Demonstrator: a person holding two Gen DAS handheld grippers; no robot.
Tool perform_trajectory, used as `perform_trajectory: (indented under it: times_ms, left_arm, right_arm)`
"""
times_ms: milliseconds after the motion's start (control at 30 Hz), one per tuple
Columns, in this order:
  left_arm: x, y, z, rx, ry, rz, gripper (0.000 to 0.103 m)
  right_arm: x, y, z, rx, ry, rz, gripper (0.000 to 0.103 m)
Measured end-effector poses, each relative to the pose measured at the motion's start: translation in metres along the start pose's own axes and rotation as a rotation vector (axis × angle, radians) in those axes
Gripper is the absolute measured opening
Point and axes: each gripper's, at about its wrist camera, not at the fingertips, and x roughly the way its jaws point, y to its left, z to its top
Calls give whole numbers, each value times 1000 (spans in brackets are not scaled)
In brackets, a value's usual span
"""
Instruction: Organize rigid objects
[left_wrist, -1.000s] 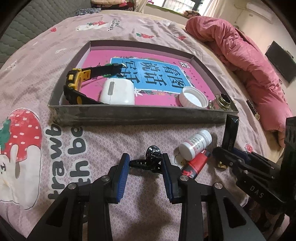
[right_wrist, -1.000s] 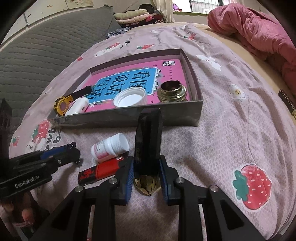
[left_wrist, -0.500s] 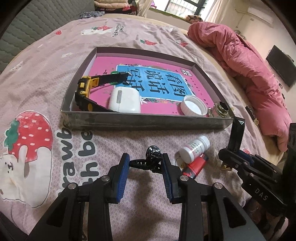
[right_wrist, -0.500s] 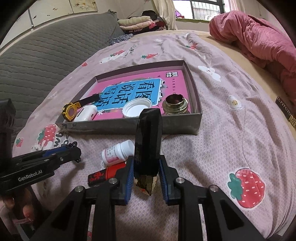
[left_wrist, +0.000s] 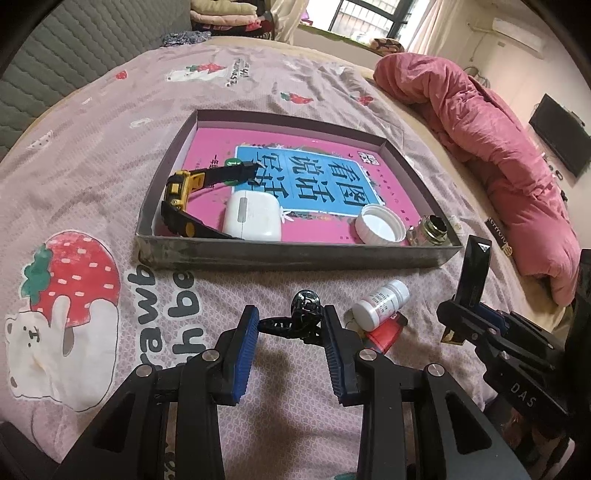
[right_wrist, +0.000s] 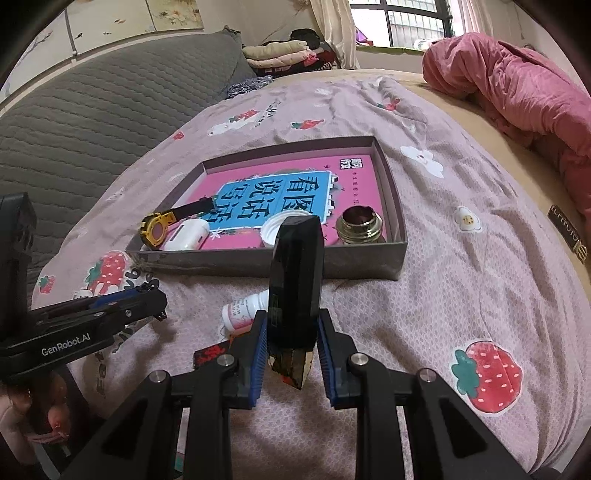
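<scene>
Strawberry-print bedspread (right_wrist: 461, 280), grey quilted headboard (right_wrist: 92, 110), barred window (right_wrist: 402, 22), wall-mounted TV (left_wrist: 559, 134)

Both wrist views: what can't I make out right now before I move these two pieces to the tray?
- Red packet: mostly under the white bottle in the left view; jaws cover it in the right.
- Black clip: not visible in the right view.
- White cap: half behind the held black case.

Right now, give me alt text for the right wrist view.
The right hand-held gripper clamps an upright black bar above a strawberry-print bedsheet. Behind it, a grey tray holds a watch, white case, cap and metal jar.
</scene>
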Motion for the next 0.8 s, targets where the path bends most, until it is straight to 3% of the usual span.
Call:
perform_trajectory:
  times_ms: [800]
  left_arm:
    - [-20,-13,36,13,-70,-17,35]
  right_arm:
    - [-13,11,28,-24,-51,-2,26]
